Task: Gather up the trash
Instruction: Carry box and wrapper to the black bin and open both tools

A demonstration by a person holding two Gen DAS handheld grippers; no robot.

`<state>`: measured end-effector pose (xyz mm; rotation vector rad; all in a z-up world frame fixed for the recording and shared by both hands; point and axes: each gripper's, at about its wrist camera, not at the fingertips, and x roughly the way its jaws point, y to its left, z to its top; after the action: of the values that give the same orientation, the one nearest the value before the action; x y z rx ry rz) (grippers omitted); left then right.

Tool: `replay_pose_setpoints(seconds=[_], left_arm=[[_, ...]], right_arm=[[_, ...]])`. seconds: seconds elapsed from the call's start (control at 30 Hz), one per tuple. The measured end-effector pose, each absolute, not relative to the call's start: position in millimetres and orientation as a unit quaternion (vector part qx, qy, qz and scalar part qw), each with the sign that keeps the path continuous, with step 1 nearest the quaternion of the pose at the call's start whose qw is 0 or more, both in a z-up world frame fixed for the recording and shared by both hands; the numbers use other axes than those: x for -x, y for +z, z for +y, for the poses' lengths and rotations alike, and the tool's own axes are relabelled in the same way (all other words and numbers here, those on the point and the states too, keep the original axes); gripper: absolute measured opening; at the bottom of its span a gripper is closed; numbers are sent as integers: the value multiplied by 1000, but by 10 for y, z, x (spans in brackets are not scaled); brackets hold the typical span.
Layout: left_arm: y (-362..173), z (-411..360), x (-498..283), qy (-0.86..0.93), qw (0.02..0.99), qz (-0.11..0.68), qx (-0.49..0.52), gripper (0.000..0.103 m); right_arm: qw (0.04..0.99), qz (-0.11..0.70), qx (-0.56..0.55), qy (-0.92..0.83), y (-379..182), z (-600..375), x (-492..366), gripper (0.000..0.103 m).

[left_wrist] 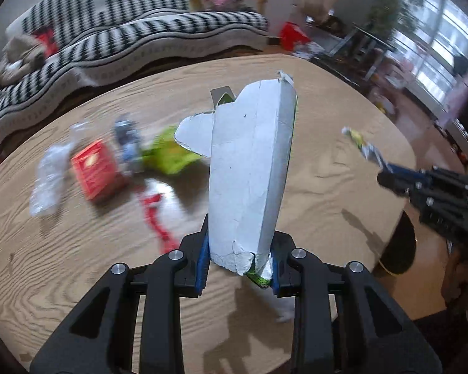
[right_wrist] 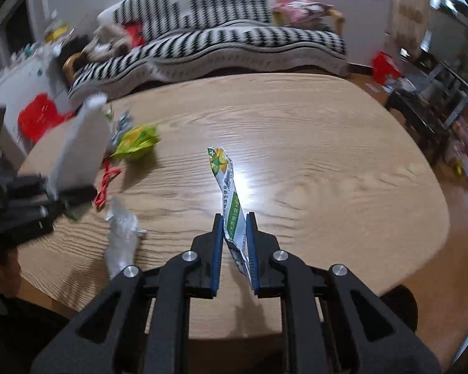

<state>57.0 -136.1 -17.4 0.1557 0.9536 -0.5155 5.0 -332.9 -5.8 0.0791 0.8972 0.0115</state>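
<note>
My left gripper [left_wrist: 238, 251] is shut on a flattened white carton [left_wrist: 249, 168] with green print, held upright above the wooden table [left_wrist: 312, 162]; it also shows in the right wrist view [right_wrist: 78, 146]. My right gripper [right_wrist: 235, 230] is shut on a green and white wrapper [right_wrist: 229, 187], held above the table; it shows at the right of the left wrist view [left_wrist: 363, 145]. On the table lie a clear plastic bottle [left_wrist: 50, 180], a red box [left_wrist: 93, 171], a blue-grey wrapper [left_wrist: 128, 143], a green wrapper [left_wrist: 168, 152] and a red and white wrapper [left_wrist: 156, 212].
A crumpled white wrapper [right_wrist: 121, 237] lies near the table's near edge. A black and white striped sofa [right_wrist: 234, 40] stands behind the table. A dark round bin [left_wrist: 401, 246] sits below the table's right edge. Shelves and clutter fill the right side.
</note>
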Motion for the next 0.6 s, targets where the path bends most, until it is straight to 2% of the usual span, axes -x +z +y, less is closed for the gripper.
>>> replay_pose_setpoints(seconds=[0.23, 0.6], left_arm=[[-215, -2181, -166, -316, 834, 439, -111, 29], [-452, -3461, 543, -426, 785, 420, -164, 29]], right_arm=[[900, 425, -73, -69, -29, -4069, 480, 15], [864, 439, -139, -201, -285, -5206, 1533, 15]])
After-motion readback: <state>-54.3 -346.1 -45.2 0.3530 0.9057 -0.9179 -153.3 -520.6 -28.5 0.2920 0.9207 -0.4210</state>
